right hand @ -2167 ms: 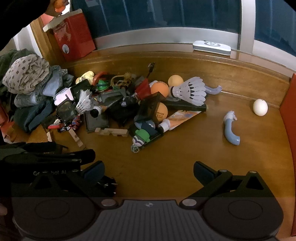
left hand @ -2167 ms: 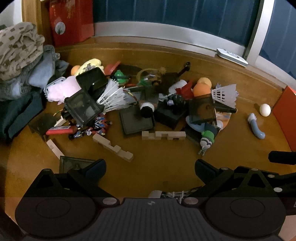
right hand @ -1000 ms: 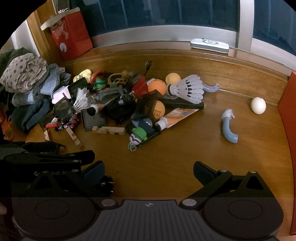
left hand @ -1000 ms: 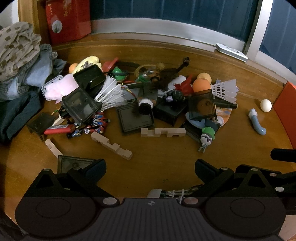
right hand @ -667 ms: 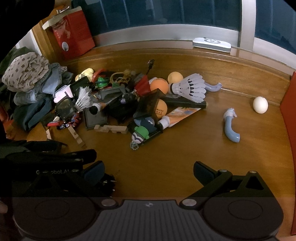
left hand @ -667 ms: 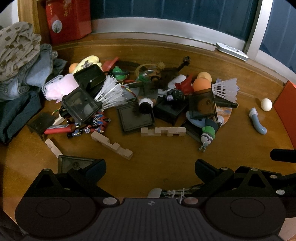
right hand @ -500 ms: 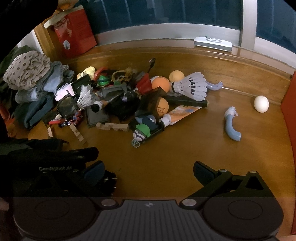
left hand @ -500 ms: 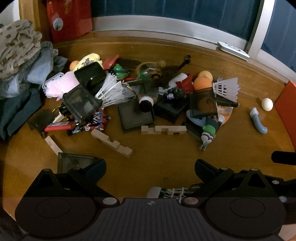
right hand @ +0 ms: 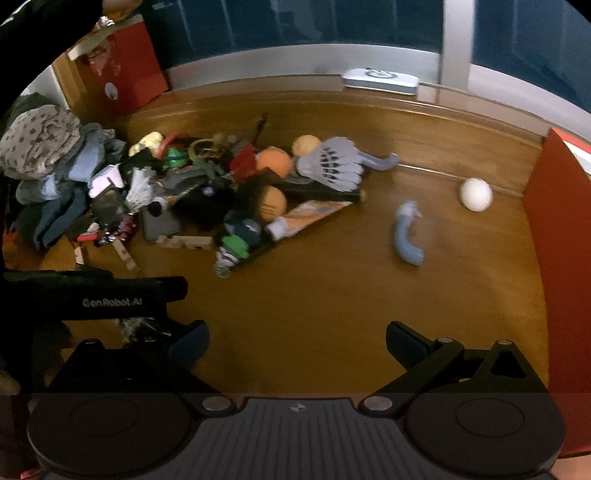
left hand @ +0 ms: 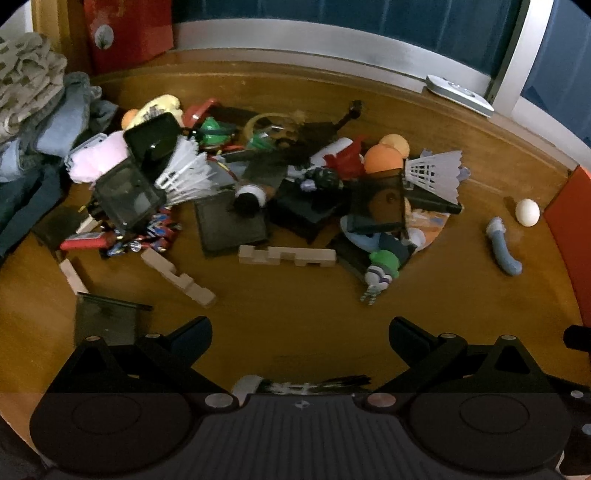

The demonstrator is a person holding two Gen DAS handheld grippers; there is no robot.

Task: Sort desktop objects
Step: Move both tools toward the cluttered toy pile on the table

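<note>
A jumbled heap of small objects lies on the wooden desk (left hand: pixel 295 314): white shuttlecocks (left hand: pixel 186 177) (left hand: pixel 436 171), orange balls (left hand: pixel 382 160), dark plastic boxes (left hand: pixel 127 197), notched wooden blocks (left hand: pixel 287 256) (left hand: pixel 177 277) and a green-capped toy figure (left hand: pixel 382 264). A blue curved piece (left hand: pixel 502 247) and a white egg (left hand: pixel 527 212) lie apart at the right. My left gripper (left hand: pixel 301 332) hovers open over bare desk in front of the heap, holding nothing. My right gripper (right hand: pixel 297 339) is open too, further right; the heap (right hand: pixel 221 192) is ahead to its left.
Folded clothes (left hand: pixel 33 110) are stacked at the left. A red box (left hand: pixel 125 33) stands at the back left, an orange-red panel (left hand: pixel 572 229) at the right edge. A white remote (left hand: pixel 458 94) rests on the window sill. A dark flat lid (left hand: pixel 105 319) lies near my left finger.
Both grippers have drifted slightly forward and to the right, so the heap sits a little nearer and further left. Nothing on the desk has moved, and both stay open.
</note>
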